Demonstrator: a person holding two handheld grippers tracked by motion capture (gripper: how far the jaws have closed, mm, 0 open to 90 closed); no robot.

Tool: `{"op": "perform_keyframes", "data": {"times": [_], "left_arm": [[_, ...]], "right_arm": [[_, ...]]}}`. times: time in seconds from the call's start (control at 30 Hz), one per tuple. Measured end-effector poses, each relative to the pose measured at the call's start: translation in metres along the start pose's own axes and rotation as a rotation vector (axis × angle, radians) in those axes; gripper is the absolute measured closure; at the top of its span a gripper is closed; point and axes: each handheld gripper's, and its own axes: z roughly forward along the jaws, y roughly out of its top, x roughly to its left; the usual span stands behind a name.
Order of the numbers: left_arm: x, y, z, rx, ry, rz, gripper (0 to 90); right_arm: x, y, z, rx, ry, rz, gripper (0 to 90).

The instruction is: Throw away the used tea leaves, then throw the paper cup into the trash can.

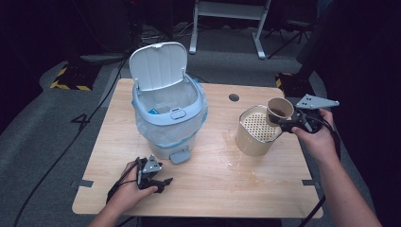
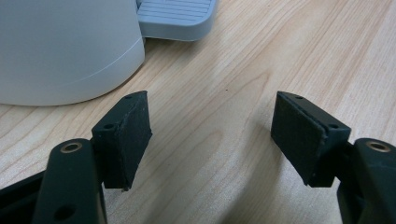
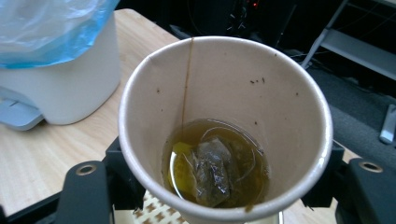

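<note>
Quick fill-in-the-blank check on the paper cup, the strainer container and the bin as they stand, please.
1. The right tongs grip a paper cup holding tea and a used ____.
2. The cup hangs over the beige strainer container, whose insert is full of ____.
3. The pedal bin has its lid ____.
4. The left tongs hold ____.

Missing words: tea bag; holes; open; nothing

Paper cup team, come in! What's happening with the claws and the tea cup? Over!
Right claw shut on paper cup, tea and teabag inside, above the strainer pot. Left claw open, empty, resting on table. Bin lid up, nothing in the way.
</note>
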Motion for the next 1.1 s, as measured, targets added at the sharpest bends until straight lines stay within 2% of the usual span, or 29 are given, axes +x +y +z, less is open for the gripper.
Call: {"op": "perform_keyframes", "data": {"times": [0.3,0.57,0.8,0.87,1.1], "left_arm": [[0.0,0.0,0.0,0.0,0.001,0.001,28.7],[0.0,0.0,0.0,-0.001,0.001,0.005,28.6],[0.0,0.0,0.0,-0.001,0.001,0.005,28.6],[0.0,0.0,0.0,-0.001,0.001,0.004,28.6],[0.0,0.0,0.0,-0.001,0.001,0.005,28.6]], "right_arm": [[-0.011,-0.005,0.013,0.025,-0.019,0.012,32.6],[-0.012,-0.009,0.022,0.039,-0.03,0.012,32.7],[-0.007,-0.006,0.026,0.045,-0.041,-0.05,33.0],[-0.007,-0.006,0.026,0.05,-0.053,-0.08,33.2],[-0.005,-0.006,0.024,0.093,-0.132,-0.254,33.6]]}}
